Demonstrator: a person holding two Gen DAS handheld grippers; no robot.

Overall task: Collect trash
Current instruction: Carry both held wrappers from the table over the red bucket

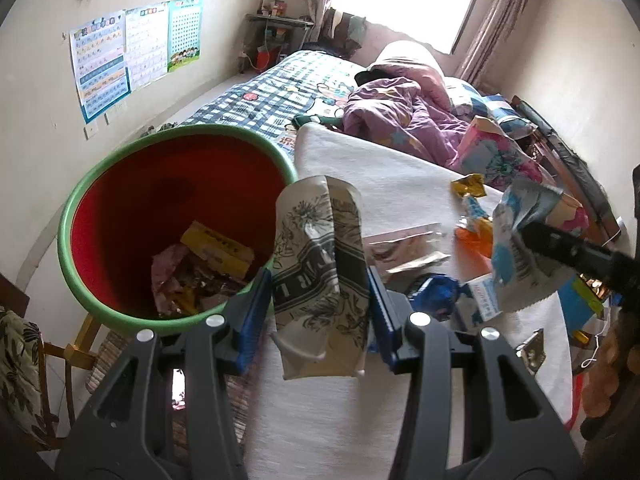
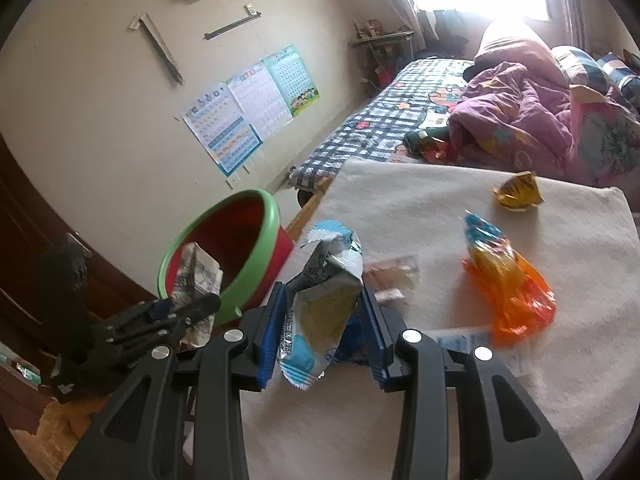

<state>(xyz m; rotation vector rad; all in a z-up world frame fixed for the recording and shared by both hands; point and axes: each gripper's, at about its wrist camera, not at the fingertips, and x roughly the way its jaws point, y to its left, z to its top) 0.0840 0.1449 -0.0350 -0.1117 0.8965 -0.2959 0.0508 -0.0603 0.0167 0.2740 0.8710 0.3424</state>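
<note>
My left gripper (image 1: 320, 284) is shut on a crushed white paper cup (image 1: 320, 272) with dark line drawings, held upright at the right rim of the red bin (image 1: 120, 216). The bin has a green rim and holds several wrappers. My right gripper (image 2: 324, 312) is shut on a blue and silver snack wrapper (image 2: 320, 300), held above the white cloth (image 2: 420, 216). In the right wrist view the left gripper (image 2: 176, 312) and its cup (image 2: 196, 276) sit at the bin (image 2: 236, 236). In the left wrist view the right gripper's finger (image 1: 568, 248) holds the wrapper (image 1: 520, 240).
On the cloth lie an orange wrapper (image 2: 516, 288), a gold wrapper (image 2: 518, 192), a clear packet (image 2: 392, 268), a blue foil wrapper (image 1: 436, 292) and a small white carton (image 1: 484, 296). A bed with a plaid cover (image 1: 280, 92) and a purple quilt (image 1: 400, 112) stands behind. A chair (image 1: 24, 360) stands at left.
</note>
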